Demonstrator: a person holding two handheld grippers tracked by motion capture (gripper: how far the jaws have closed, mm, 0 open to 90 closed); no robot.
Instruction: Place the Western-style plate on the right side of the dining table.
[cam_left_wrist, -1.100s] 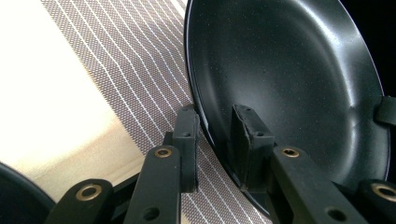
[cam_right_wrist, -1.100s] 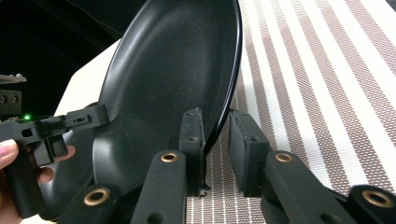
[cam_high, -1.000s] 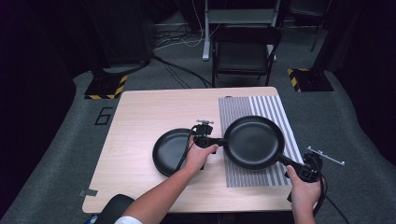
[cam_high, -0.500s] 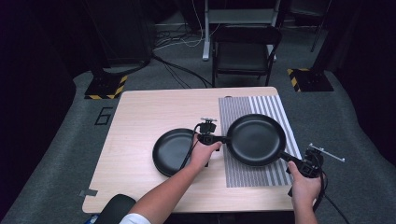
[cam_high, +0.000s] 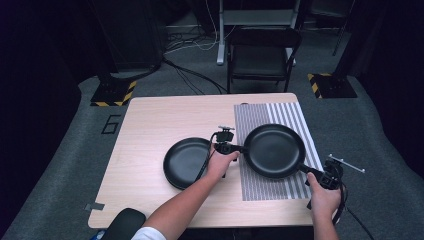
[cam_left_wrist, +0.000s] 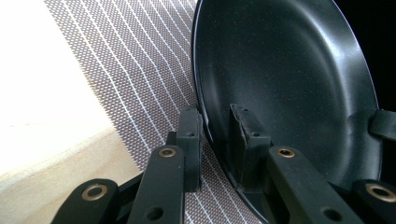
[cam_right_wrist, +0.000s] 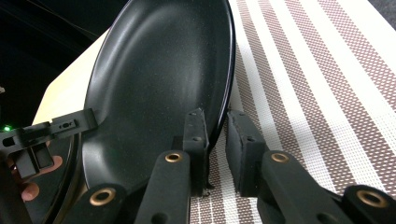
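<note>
I have both grippers clamped on the large pan (cam_high: 274, 151): left gripper (cam_high: 226, 145) fingers pinch its rim, right gripper (cam_high: 327, 176) fingers the opposite rim. Since a second ago it has sunk toward the striped mat (cam_high: 300, 120) on the counter (cam_high: 150, 125); set-down looks imminent.
</note>
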